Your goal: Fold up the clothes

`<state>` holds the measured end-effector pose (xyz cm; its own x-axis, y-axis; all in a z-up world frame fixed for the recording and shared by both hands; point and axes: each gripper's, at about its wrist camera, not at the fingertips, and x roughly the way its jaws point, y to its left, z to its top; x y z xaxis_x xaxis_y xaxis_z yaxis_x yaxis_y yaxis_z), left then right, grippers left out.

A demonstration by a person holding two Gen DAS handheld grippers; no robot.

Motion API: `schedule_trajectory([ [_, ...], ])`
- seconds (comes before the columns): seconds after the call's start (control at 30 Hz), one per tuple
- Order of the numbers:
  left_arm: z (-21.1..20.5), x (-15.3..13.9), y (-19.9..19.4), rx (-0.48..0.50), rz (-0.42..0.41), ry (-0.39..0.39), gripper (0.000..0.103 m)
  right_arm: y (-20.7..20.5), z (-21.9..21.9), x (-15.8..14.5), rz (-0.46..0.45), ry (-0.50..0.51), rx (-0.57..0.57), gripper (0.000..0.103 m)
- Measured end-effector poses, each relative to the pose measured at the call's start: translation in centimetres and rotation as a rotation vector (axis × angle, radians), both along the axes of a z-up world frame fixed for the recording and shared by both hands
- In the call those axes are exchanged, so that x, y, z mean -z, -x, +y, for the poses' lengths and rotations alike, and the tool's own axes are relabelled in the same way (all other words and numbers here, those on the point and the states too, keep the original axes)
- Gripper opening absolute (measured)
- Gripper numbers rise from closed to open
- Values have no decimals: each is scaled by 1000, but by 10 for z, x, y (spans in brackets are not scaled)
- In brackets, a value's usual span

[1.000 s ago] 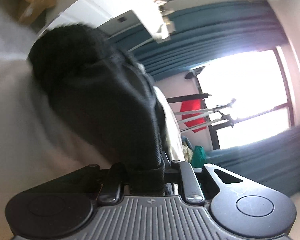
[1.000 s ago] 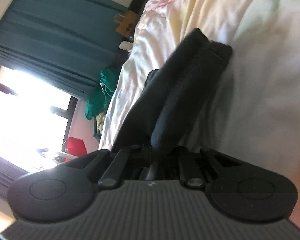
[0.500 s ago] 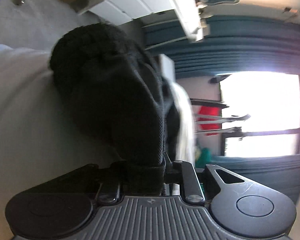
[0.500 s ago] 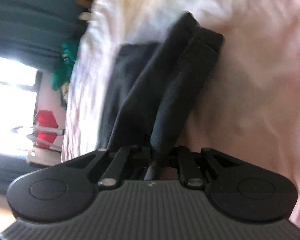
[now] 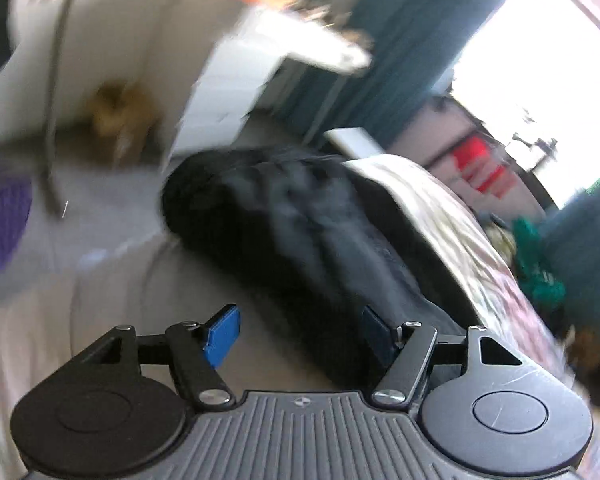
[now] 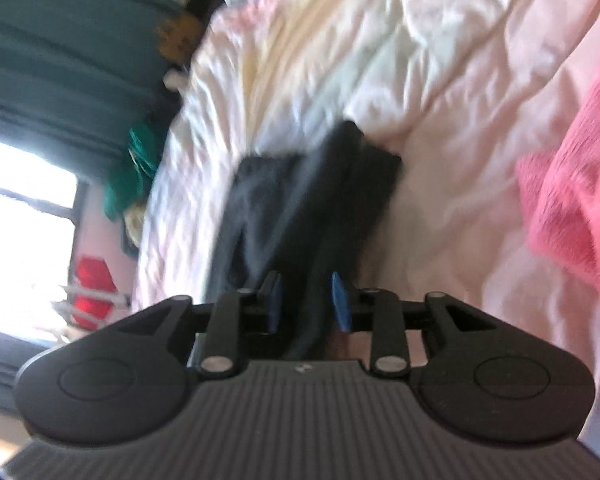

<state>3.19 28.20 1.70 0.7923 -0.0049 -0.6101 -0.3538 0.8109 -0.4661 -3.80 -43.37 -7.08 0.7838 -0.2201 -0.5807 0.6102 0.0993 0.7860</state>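
Note:
A black garment (image 5: pixel 300 240) lies folded on the pale bed sheet (image 5: pixel 100 320). My left gripper (image 5: pixel 300 336) is open with its blue pads wide apart; the garment's near end lies between them against the right pad. In the right wrist view the same black garment (image 6: pixel 316 200) stretches away over the crumpled sheet (image 6: pixel 440 60). My right gripper (image 6: pixel 305 300) has its blue pads parted, with a fold of the garment running loosely between them.
A pink knitted item (image 6: pixel 572 200) lies on the bed at the right. Teal curtains (image 6: pixel 40 60), a bright window (image 5: pixel 532 60) and a red object (image 6: pixel 94 284) are beyond the bed. White furniture (image 5: pixel 228 92) stands past the bed's edge. Both views are motion-blurred.
Both grippers were clamped on the black garment; now both have opened and let it go. The garment has dropped onto the bed and both views have swung.

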Motion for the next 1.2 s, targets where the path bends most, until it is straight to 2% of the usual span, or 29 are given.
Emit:
schedule_trajectory([
  [0.1, -46, -20, -1, 127, -93, -127, 72, -1, -7, -2, -87, -11, -20, 32],
  [0.17, -88, -18, -6, 246, -139, -167, 73, -7, -7, 4, -101, -46, -53, 32],
  [0.27, -148, -6, -14, 458, -174, -197, 73, -33, -23, 27, -85, -160, -67, 32],
  [0.37, -230, 9, -27, 709, -147, -362, 72, -47, -28, 50, -74, -275, -75, 32],
  [0.43, -278, 24, -31, 853, -159, -410, 75, -61, -30, 62, -63, -322, -93, 32],
  [0.53, -327, 57, -45, 1015, -168, -480, 76, -68, -30, 72, -80, -366, -92, 35],
  [0.6, -347, 76, -51, 1072, -171, -511, 76, -71, -29, 73, -85, -358, -85, 39],
  [0.67, -352, 104, -59, 1084, -190, -552, 76, -76, -28, 71, -76, -330, -85, 42],
  [0.73, -353, 112, -54, 1079, -244, -596, 75, -77, -24, 64, -60, -268, -66, 42],
  [0.77, -349, 116, -53, 1090, -273, -593, 75, -78, -21, 58, -54, -212, -52, 40],
  [0.8, -345, 117, -53, 1097, -286, -588, 74, -80, -19, 51, -44, -142, -45, 37],
  [0.87, -340, 117, -49, 1110, -300, -579, 71, -86, -15, 38, -28, -12, -38, 15],
  [0.97, -338, 112, -44, 1132, -307, -556, 55, -94, -7, 22, -23, 113, -57, 6],
  [1.03, -337, 110, -41, 1149, -312, -528, 37, -96, -6, 16, -20, 158, -62, 6],
  [1.07, -336, 109, -40, 1158, -314, -514, 33, -94, -7, 16, -23, 154, -55, 5],
  [1.13, -335, 105, -36, 1178, -330, -523, 16, -87, -9, 18, -33, 125, -34, 5],
  [1.2, -333, 101, -37, 1177, -335, -501, 9, -76, -9, 21, -41, 89, -11, 5],
])
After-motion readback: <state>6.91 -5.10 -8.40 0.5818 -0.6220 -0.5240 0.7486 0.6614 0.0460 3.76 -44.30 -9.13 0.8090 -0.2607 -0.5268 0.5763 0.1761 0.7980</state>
